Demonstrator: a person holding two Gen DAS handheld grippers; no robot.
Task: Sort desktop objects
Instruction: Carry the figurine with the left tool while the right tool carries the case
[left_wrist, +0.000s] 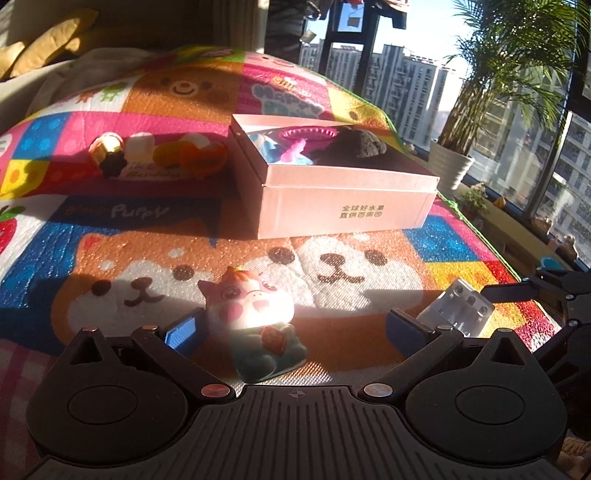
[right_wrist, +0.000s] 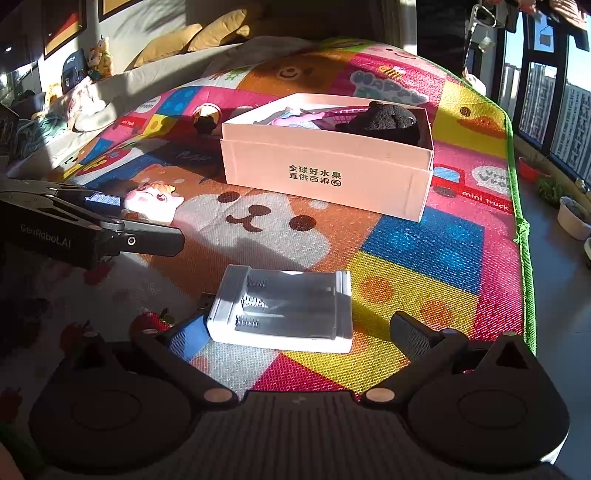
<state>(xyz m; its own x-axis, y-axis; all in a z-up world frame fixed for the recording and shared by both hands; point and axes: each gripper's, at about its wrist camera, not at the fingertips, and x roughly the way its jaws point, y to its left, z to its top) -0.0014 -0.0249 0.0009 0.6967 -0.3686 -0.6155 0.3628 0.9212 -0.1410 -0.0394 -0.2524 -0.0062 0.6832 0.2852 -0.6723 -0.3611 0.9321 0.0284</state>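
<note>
**A:** Where's your left tool sitting?

**B:** Your left gripper (left_wrist: 291, 326) tilts down at the mat, jaws spread wide and released. The pink cow toy (left_wrist: 258, 317) lies on its back between them, with a gap to each pad, so nothing is gripped. From the right wrist view the toy's head (right_wrist: 153, 201) pokes out just beyond that gripper's fingers (right_wrist: 105, 201).

**A:** And your right?

**B:** Your right gripper (right_wrist: 295, 332) also angles downward, fully released. The white battery charger (right_wrist: 282, 310) lies flat on the play mat (right_wrist: 424, 251) between the fingers, close to the left pad, well clear of the right one.

**A:** What's around?

**B:** The pink box (right_wrist: 325, 173) stands farther back on the mat, open-topped, with a dark fuzzy plush (right_wrist: 388, 118) and some pink and blue bits inside. Nothing lies between you and it. A row of small toys (left_wrist: 159, 153) sits left of the box. Yellow pillows (right_wrist: 207, 35) lie at the far end, a potted palm (left_wrist: 491, 85) by the window.
</note>
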